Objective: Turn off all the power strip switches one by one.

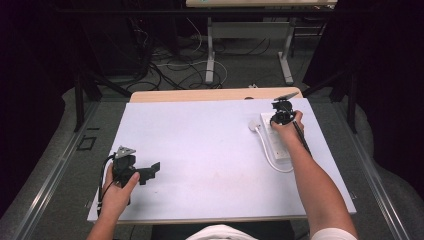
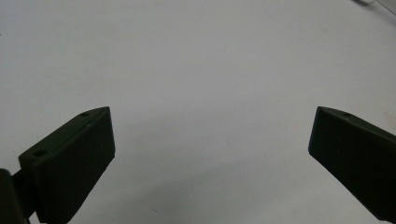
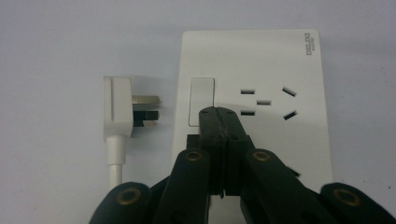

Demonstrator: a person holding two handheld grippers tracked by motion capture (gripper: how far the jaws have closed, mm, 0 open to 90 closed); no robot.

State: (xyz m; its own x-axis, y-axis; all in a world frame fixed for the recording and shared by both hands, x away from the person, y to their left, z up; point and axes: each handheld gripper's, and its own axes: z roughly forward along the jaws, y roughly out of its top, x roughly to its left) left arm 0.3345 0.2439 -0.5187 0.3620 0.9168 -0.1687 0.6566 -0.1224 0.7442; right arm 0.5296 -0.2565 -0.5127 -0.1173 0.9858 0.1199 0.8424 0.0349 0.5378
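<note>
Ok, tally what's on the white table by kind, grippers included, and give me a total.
Grippers: 2, the left gripper open, the right gripper shut at the rocker switch
Power strip: 1
Plug with its cable: 1
Total: 4

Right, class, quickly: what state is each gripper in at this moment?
Left gripper: open, nothing between its jaws.
Right gripper: closed, holding nothing, tips at the switch of the power strip.
</note>
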